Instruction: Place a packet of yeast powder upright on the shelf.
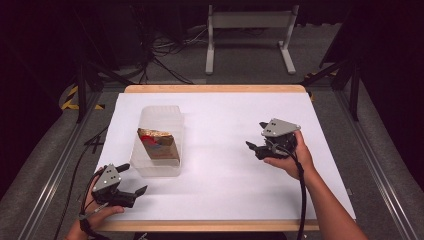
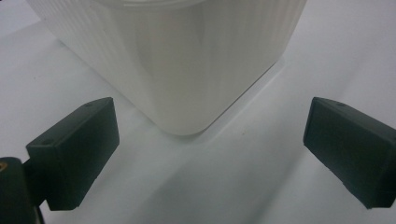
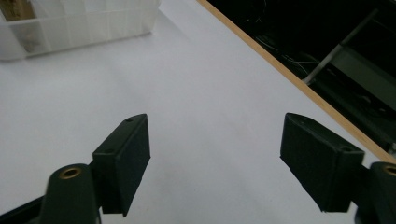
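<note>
1. left gripper (image 1: 131, 191) is held near the front-left corner of the counter (image 1: 225, 170), its jaws spread wide with nothing between them.
2. in the left gripper view the rounded near corner of the translucent plastic container (image 2: 187, 65) is seen just ahead of the spread jaws, close to them but not touched.
3. right gripper (image 1: 256, 148) is held by the right hand (image 1: 292, 157) over bare white counter, well apart from the container; its jaws are likewise parted and hold nothing.
4. the container (image 1: 160, 142) is placed left of centre on the counter, and a brown and gold snack packet (image 1: 157, 144) is seen inside it, leaning at a tilt.
5. the step in hand is judged to be an approach to the container by the left gripper.
6. a corner is a poor place for a grasp, since the jaws could slide off the curve; a flat wall or the rim is better aimed at, with one jaw inside and one outside.
7. the ribbed wall looks thin and slick, so the squeeze should be kept gentle and the container kept level, lest the packet be tipped out.
8. the right gripper can be brought nearer if the far side needs steadying.
</note>
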Demonstrator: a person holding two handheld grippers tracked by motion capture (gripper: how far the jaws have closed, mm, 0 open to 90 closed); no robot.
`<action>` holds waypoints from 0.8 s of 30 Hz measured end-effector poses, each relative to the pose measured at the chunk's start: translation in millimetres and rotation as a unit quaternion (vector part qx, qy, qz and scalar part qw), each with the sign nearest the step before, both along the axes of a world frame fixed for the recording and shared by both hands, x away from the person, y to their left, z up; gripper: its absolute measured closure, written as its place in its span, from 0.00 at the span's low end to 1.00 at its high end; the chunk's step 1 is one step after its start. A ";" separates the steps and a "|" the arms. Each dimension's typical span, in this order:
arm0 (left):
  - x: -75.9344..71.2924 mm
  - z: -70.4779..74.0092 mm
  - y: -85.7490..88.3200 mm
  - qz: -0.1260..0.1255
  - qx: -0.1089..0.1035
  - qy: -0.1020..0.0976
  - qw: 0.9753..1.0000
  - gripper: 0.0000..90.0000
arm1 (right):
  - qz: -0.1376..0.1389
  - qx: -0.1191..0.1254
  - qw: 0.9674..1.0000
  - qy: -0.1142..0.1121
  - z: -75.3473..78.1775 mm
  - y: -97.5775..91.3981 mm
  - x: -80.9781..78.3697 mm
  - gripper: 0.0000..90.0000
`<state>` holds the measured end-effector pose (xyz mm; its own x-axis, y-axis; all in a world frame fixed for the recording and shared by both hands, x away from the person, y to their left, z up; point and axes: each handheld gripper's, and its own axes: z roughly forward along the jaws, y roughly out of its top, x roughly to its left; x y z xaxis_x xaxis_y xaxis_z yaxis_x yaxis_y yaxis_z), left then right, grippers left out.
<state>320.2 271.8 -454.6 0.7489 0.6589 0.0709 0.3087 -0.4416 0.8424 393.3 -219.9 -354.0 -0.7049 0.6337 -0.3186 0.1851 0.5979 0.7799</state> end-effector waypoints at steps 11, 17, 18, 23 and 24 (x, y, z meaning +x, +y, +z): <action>-0.2 -0.2 0.0 0.000 0.001 0.001 1.000 0.05 | -0.031 -0.018 0.999 0.009 -19.3 -19.2 -8.8 0.16; -0.4 0.1 -0.6 0.000 0.001 -0.001 1.000 0.05 | -0.047 -0.007 0.999 0.008 -26.3 -35.4 -17.2 0.15; -0.5 0.0 -0.8 0.000 0.001 0.000 1.000 0.05 | -0.049 -0.004 0.999 0.008 -27.8 -39.0 -18.9 0.15; -0.5 0.0 -1.3 0.000 0.002 0.000 1.000 0.05 | -0.059 0.002 0.998 0.012 -35.5 -51.1 -26.0 0.14; -0.5 0.1 -1.2 0.001 0.001 0.000 1.000 0.05 | -0.060 0.004 0.998 0.012 -37.1 -53.4 -27.6 0.14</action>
<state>319.7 270.7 -454.5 0.7480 0.6597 0.0725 0.3093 -0.4431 0.8414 365.6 -273.3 -391.2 -0.6313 0.7168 -0.2961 0.2744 0.5635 0.7792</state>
